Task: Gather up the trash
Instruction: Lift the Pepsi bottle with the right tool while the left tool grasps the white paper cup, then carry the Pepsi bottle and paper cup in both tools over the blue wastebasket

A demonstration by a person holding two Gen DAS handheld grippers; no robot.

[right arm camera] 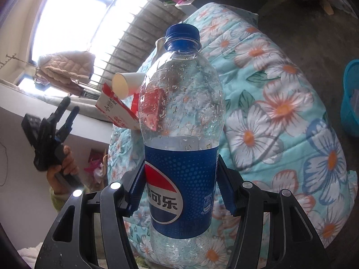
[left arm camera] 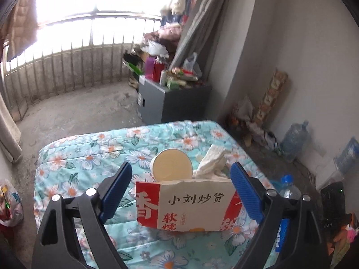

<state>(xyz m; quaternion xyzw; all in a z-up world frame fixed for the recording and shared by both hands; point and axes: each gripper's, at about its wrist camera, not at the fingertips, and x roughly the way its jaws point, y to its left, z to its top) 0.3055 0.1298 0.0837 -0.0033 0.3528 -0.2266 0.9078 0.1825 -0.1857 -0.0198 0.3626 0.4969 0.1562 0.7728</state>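
Observation:
In the left wrist view a red and white paper snack bag (left arm camera: 186,204) lies on the floral quilt (left arm camera: 89,157), with a paper cup (left arm camera: 171,164) on its side and crumpled tissue (left arm camera: 212,160) behind it. My left gripper (left arm camera: 181,186) is open, its blue pads on either side of the bag, apart from it. In the right wrist view my right gripper (right arm camera: 181,192) is shut on an empty Pepsi bottle (right arm camera: 181,134) with a blue cap, held upright beside the quilt (right arm camera: 280,112). The bag (right arm camera: 116,109), the cup (right arm camera: 125,85) and the left gripper (right arm camera: 67,109) show behind it.
A grey cabinet (left arm camera: 175,103) piled with packets stands beyond the quilt. Water jugs (left arm camera: 294,141) and clutter line the right wall. A balcony railing (left arm camera: 67,67) closes the far side. A blue basket (right arm camera: 351,98) stands on the floor to the right.

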